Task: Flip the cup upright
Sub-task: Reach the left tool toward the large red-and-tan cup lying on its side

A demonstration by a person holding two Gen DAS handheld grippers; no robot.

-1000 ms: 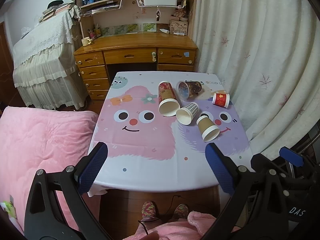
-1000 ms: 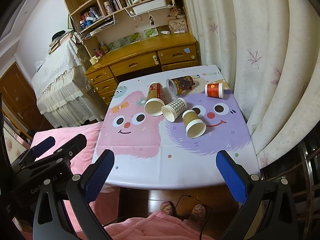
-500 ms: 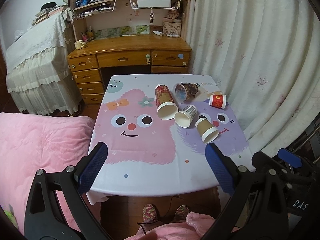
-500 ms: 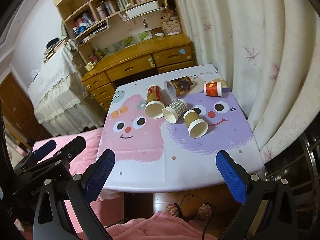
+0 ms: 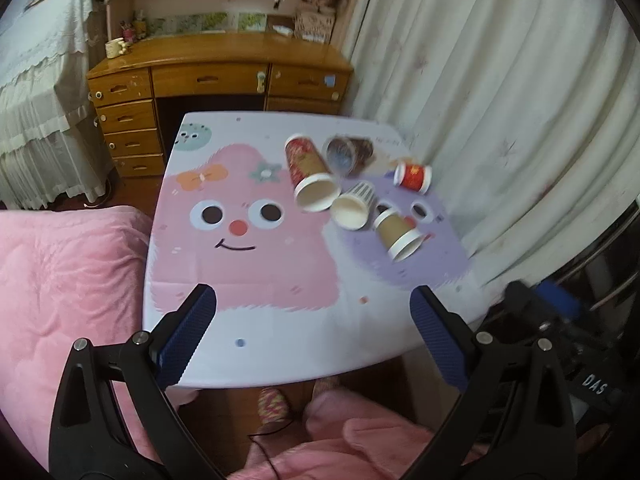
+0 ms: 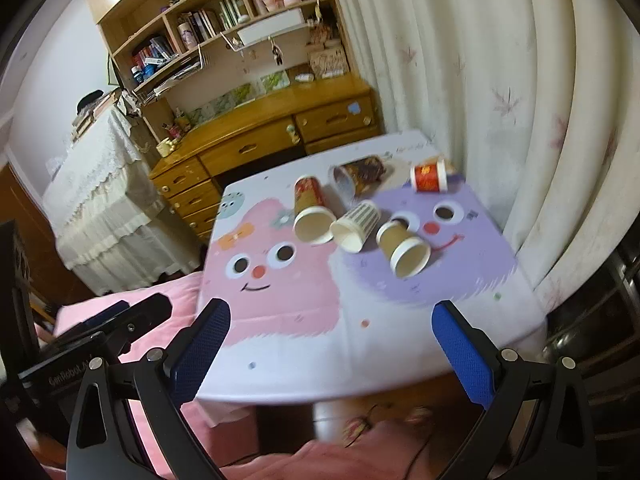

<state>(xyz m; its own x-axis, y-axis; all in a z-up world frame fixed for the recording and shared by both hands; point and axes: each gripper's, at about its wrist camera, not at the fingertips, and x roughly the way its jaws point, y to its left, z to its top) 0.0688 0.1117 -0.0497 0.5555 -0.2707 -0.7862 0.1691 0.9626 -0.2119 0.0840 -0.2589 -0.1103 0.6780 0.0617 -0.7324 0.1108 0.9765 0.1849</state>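
Note:
Several paper cups lie on their sides on the table (image 5: 280, 344) with the cartoon-face cloth: a tall red patterned cup (image 5: 310, 176) (image 6: 312, 216), a checked cup (image 5: 354, 206) (image 6: 356, 222), a brown cup (image 5: 398, 234) (image 6: 404, 250), a dark cup (image 5: 348, 152) (image 6: 358, 174) and a small red cup (image 5: 413, 177) (image 6: 430, 176). My left gripper (image 5: 312, 340) is open and empty over the table's near edge. My right gripper (image 6: 330, 354) is open and empty, also short of the cups.
A wooden desk (image 5: 224, 64) with drawers and bookshelves stands behind the table. White curtains (image 5: 500, 80) hang along the right. A pink blanket (image 5: 68, 288) lies to the left. A lace-covered piece of furniture (image 6: 92, 200) stands at the far left.
Both grippers have moved forward toward the table, so the cups look larger and nearer. The jaws stay open. The cups have not moved.

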